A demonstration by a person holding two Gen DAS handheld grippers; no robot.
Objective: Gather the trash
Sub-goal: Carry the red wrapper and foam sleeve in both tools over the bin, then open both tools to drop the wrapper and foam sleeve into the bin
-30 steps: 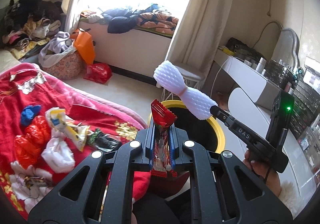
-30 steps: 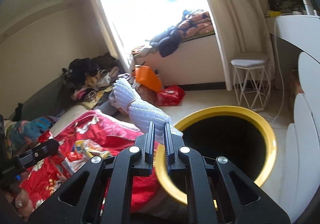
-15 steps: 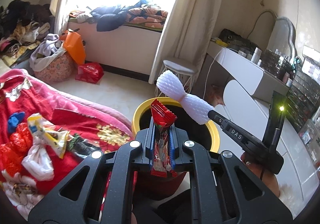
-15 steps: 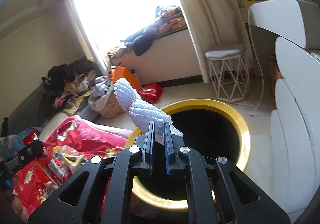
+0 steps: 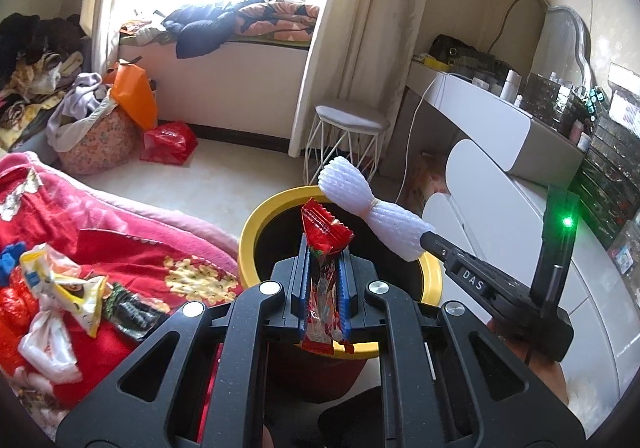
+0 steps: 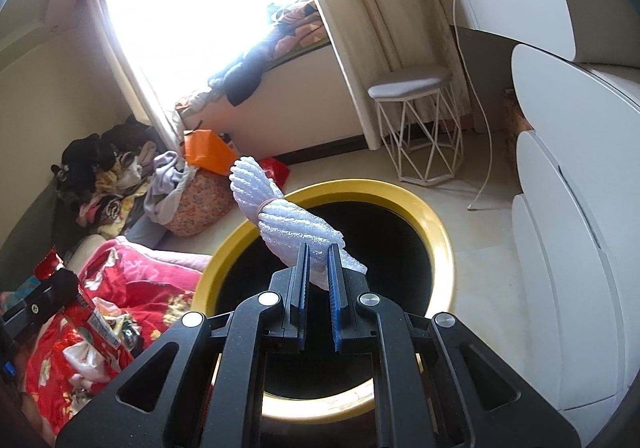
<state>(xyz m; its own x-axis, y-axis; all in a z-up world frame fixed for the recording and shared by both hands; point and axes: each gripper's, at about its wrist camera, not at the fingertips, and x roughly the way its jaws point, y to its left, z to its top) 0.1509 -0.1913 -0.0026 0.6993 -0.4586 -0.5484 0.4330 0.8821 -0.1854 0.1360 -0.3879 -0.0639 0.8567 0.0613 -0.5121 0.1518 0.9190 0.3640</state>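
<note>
A: Entry, left side. Your left gripper (image 5: pixel 325 268) has its jaws nearly closed, clamped on a red snack wrapper (image 5: pixel 324 244). The wrapper stands upright between the blue pads, its crimped top over the near rim of the yellow-rimmed bin (image 5: pixel 250 232).

B: Right side?

A: Your right gripper (image 6: pixel 319 272) is pinched tight on one end of a white foam net sleeve (image 6: pixel 280 216), tied at its waist with a band. The sleeve juts out over the bin's (image 6: pixel 440 232) dark opening, tilted up toward the far-left rim.

B: Remaining trash?

A: More wrappers (image 5: pixel 64 288) lie on the red blanket (image 5: pixel 132 248), near its edge, left of the bin.
</note>
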